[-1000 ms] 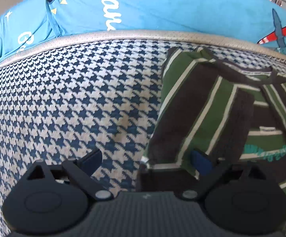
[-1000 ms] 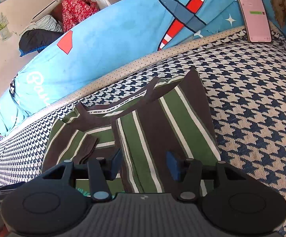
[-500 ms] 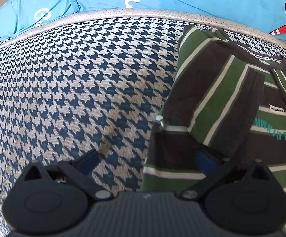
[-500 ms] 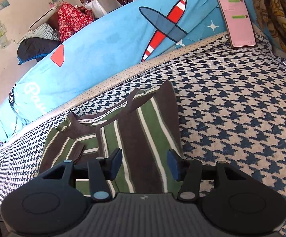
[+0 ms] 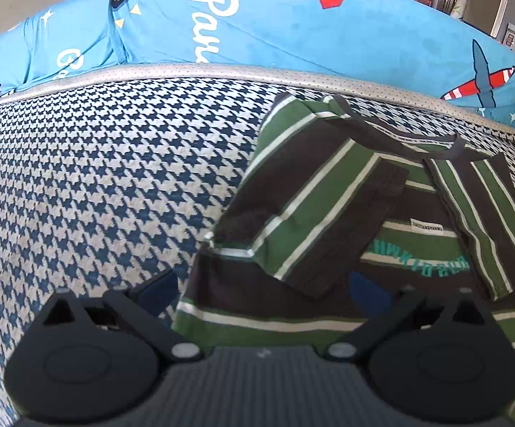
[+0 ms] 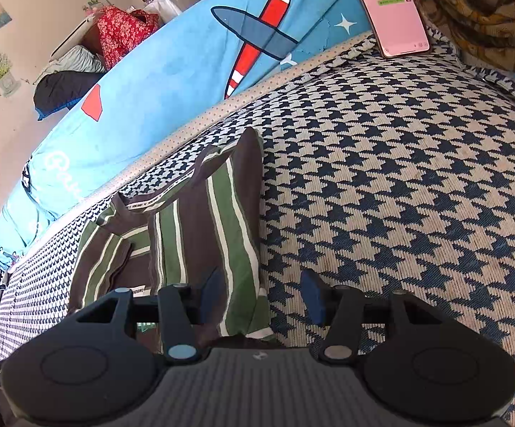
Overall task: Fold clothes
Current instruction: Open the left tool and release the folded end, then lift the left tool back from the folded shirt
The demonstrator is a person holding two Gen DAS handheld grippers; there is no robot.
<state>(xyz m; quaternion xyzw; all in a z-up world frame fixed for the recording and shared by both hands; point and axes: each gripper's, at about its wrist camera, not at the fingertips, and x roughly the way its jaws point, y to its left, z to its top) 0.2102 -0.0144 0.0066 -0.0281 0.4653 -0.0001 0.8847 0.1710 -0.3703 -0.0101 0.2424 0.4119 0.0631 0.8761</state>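
Observation:
A green, brown and white striped shirt lies flat on the houndstooth cover, both sleeves folded in over its body. My left gripper is open, low over the shirt's lower left corner, one finger on each side of the left edge. In the right wrist view the same shirt lies left of centre. My right gripper is open and straddles the shirt's right edge near the lower corner, with nothing held.
A blue and cream houndstooth cover spreads to every side. A blue cushion with aeroplane prints runs along the back. A phone with a lit pink screen leans at the far right, beside a brown and gold patterned cloth.
Both grippers have drawn back toward the shirt's lower edge. The right gripper has shifted right to the shirt's right edge, the left has tilted up. The shirt has not moved.

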